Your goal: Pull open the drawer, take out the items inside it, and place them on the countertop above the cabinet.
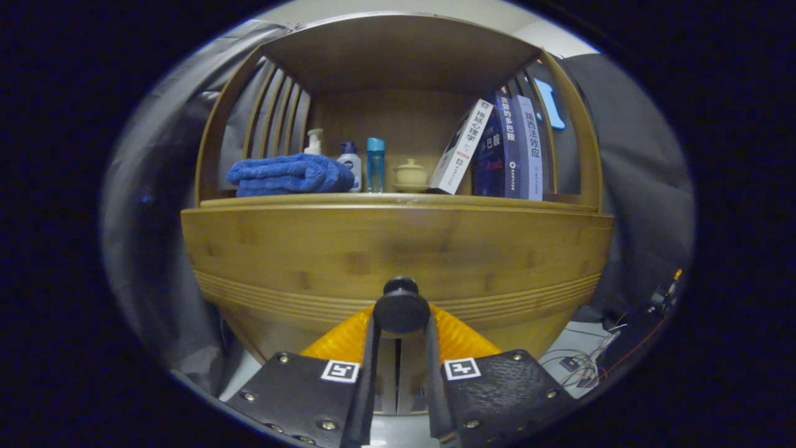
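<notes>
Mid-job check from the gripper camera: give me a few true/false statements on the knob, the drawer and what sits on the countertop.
1. The gripper has both fingers pressing the drawer knob. True.
2. The drawer is pulled far enough to show its contents. False: only its front shows.
3. A folded blue towel lies on the countertop. True.
4. The books lie flat in a stack. False: they stand on end, leaning.

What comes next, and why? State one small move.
Probably pull straight back. The hand-held gripper has a finger on each side of the dark round knob, seemingly clamping it, while the drawer front looks shut against the bamboo cabinet.
</notes>
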`<state>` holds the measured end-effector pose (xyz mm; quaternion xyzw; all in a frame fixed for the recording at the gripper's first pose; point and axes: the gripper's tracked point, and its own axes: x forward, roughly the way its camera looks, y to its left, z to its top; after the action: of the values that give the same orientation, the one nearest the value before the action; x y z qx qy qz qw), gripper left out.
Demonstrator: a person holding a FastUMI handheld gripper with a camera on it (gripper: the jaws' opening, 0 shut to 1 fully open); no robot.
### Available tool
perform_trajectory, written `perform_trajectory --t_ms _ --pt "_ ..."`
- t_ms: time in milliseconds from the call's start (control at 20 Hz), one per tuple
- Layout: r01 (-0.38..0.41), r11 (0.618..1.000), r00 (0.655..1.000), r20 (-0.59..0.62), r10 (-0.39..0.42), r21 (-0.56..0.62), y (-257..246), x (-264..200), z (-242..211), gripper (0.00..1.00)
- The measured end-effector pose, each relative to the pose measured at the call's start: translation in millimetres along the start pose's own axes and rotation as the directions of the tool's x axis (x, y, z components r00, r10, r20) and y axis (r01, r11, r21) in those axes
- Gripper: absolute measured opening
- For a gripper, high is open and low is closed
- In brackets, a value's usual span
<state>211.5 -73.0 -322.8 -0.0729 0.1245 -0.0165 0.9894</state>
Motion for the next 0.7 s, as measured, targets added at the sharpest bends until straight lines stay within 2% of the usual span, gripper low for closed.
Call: perform_trajectory --t_ms 50,100,250,350,400,500,600,650,700 --pt "-0.037 0.999 0.999 -0.033 0.037 -0.003 7.5 -7.2 -10.0 0.26" --pt "-0.016 0.999 0.999 -0.035 0.015 -0.032 3.3 -16.0 -15.5 0.16" --pt "0.018 0.997 0.992 0.127 -0.007 -0.080 -2.4 -33.1 22.3 0.16" --pt "0.057 0.995 0.983 0.178 -0.043 -0.076 -11.8 -40.0 49.1 0.16" --pt "0.050 0.997 0.985 0.169 -0.039 -0.065 -10.1 -41.7 50.5 0.22" --pt "0.042 0.999 0.992 0.117 -0.038 -0.032 -7.4 -26.7 40.3 0.44" --pt "0.057 0.998 0.995 0.084 -0.055 -0.018 -11.5 -15.4 31.2 0.60" --pt "0.068 0.998 0.995 0.079 -0.067 -0.011 -14.0 -9.5 29.7 0.62" --pt "0.077 0.997 0.994 0.074 -0.077 0.002 -16.6 -3.9 27.4 0.67"
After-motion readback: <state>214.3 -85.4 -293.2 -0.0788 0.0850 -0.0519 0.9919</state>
